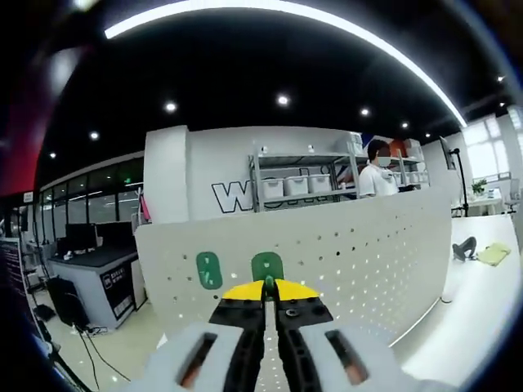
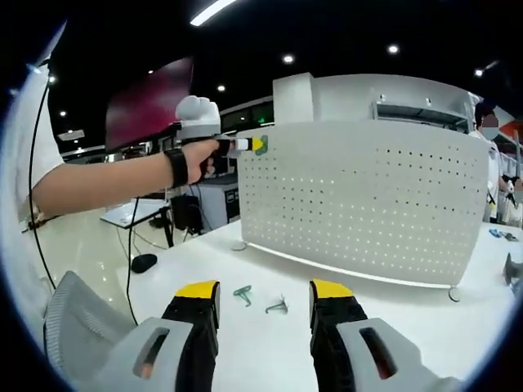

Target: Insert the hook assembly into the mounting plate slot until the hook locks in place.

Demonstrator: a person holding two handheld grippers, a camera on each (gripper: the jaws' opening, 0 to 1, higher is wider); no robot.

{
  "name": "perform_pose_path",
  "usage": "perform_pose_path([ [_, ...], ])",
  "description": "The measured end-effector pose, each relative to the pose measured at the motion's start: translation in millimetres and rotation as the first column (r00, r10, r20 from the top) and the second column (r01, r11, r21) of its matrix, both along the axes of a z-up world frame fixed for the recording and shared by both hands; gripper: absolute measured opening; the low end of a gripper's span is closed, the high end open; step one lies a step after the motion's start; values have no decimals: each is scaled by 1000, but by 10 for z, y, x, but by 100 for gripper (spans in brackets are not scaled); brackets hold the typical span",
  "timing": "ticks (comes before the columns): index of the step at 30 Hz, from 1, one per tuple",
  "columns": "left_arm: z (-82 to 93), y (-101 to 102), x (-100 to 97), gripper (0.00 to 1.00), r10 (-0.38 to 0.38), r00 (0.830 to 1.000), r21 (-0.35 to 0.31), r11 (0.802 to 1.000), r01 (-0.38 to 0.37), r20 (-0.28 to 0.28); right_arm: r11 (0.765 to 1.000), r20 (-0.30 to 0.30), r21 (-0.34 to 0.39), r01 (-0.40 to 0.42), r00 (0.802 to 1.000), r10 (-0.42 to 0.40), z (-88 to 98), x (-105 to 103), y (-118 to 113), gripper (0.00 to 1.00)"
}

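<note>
Left gripper view: the left gripper (image 1: pixel 268 292) has its jaws closed on a green hook (image 1: pixel 267 267), held against the white pegboard (image 1: pixel 343 261). Seat it squarely into the holes. The right gripper (image 2: pixel 264 300) hangs open above 2 spare hooks (image 2: pixel 260 300) on the table (image 2: pixel 425 327).

Dark ceiling w/ spotlights (image 1: pixel 282 100), metal shelving (image 1: pixel 304 184), window (image 1: pixel 487 149).
</note>
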State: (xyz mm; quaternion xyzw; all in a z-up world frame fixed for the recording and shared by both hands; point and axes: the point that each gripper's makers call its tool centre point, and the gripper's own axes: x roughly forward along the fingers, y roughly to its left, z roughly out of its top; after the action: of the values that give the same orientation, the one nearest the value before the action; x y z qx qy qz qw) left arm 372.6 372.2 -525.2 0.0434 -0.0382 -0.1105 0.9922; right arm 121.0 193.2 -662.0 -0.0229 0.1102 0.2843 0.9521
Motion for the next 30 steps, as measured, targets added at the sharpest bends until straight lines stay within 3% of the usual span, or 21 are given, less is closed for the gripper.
perform_pose_path([
  [4,38,-8,47,3,3,1000,1,1000,-3,13,999,-5,37,10,1000,-10,14,4,-5,44],
  [22,-14,12,292,3,22,1000,-21,1000,-22,-9,999,-12,34,23,1000,-23,8,78,-62,44],
  [24,-1,23,315,3,35,999,-1,999,-35,-2,999,-12,42,20,1000,-20,15,76,-60,44],
  [26,11,16,338,3,28,1000,-41,999,-28,-5,999,-18,37,27,1000,-26,2,77,-75,44],
  [28,-13,18,369,3,35,999,-24,999,-35,-12,998,-21,48,33,999,-32,3,76,-84,44],
  [30,-33,14,390,3,29,999,-47,998,-30,-24,998,-17,44,34,999,-33,13,73,-90,44],
])
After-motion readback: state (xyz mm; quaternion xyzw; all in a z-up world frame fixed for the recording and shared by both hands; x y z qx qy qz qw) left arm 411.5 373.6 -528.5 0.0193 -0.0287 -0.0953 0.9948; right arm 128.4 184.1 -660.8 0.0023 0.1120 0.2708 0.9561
